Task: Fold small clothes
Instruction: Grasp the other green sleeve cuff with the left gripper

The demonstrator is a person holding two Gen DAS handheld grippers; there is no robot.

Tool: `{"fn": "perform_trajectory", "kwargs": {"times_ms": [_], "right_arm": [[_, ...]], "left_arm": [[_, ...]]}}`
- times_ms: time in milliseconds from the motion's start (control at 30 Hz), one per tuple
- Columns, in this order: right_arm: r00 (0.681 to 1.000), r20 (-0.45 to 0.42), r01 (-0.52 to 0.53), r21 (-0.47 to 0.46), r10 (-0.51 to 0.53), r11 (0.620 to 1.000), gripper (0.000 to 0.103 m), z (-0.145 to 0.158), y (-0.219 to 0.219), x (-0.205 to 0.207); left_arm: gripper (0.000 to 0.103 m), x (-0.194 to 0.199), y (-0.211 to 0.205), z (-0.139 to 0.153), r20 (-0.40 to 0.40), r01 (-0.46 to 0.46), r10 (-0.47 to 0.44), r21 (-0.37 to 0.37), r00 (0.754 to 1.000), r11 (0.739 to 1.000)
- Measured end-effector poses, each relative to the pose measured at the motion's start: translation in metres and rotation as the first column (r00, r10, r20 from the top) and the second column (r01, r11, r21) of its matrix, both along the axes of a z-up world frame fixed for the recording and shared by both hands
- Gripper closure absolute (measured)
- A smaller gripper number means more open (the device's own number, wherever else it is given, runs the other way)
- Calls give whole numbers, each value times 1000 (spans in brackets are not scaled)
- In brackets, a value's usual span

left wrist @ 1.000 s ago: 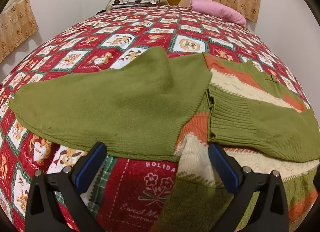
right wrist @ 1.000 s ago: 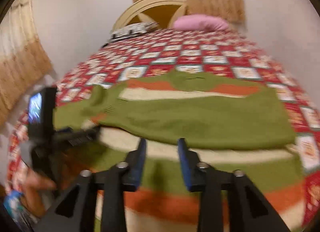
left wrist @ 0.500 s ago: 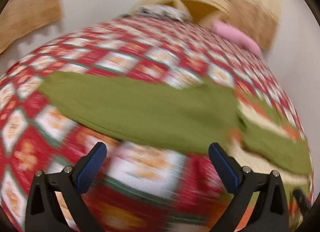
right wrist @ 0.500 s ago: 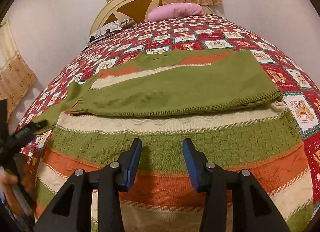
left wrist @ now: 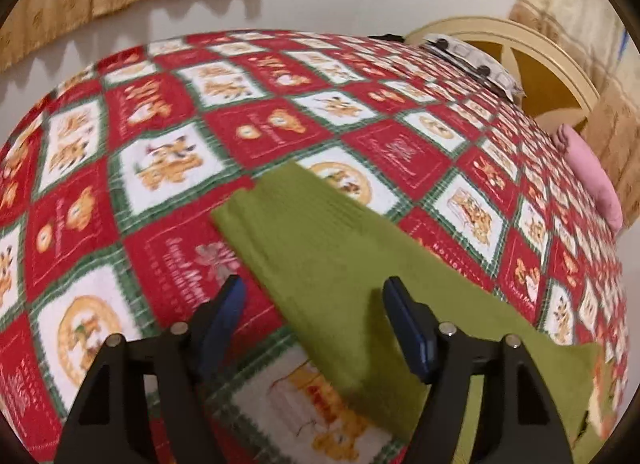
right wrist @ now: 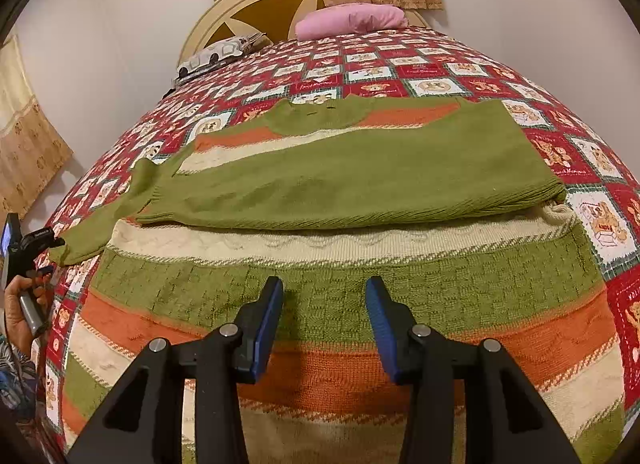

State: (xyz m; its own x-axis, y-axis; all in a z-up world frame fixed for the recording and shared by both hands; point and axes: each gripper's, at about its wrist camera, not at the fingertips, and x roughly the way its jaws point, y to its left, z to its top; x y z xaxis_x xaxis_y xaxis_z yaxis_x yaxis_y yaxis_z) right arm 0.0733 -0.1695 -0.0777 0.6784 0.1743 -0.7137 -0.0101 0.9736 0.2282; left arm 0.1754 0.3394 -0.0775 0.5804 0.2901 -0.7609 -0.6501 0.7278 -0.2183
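Note:
A striped green, orange and cream sweater lies flat on the bed. Its right sleeve is folded across the chest. Its left sleeve stretches out to the left; in the left wrist view it is a green strip running from the cuff toward the lower right. My left gripper is open just above that sleeve near the cuff, and it also shows at the far left of the right wrist view. My right gripper is open and empty over the sweater's lower body.
The bed has a red, white and green patchwork quilt. A pink pillow and a patterned pillow lie by the cream headboard. Walls and curtains surround the bed.
My left gripper has swung left along the outstretched sleeve to its cuff end. My right gripper has opened wider and steadied over the sweater's lower body.

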Motion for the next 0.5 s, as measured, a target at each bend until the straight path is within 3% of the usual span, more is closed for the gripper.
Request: {"fn": "perform_trajectory", "kwargs": {"times_ms": [133, 200, 300, 367, 400, 500], "right_arm": [[1000, -2, -2, -6, 2, 1000, 54, -1, 1, 1], [1000, -2, -1, -1, 1, 1000, 54, -1, 1, 1], [1000, -2, -1, 7, 1, 1000, 54, -1, 0, 1], [1000, -1, -1, 8, 1, 1000, 54, -1, 1, 0], [1000, -2, -1, 8, 1, 1000, 54, -1, 0, 1], [1000, -1, 0, 8, 0, 1000, 54, -1, 0, 1]], "left_arm": [[32, 4, 4, -3, 8, 4, -4, 11, 1000, 1000], [39, 1, 6, -2, 26, 1, -1, -2, 1000, 1000], [68, -4, 4, -2, 43, -34, 34, -9, 998, 999], [94, -3, 5, -2, 64, -24, 25, -31, 998, 999], [94, -1, 3, -2, 65, -6, 8, -32, 998, 999], [95, 7, -13, 9, 39, 35, -37, 58, 999, 998]]}}
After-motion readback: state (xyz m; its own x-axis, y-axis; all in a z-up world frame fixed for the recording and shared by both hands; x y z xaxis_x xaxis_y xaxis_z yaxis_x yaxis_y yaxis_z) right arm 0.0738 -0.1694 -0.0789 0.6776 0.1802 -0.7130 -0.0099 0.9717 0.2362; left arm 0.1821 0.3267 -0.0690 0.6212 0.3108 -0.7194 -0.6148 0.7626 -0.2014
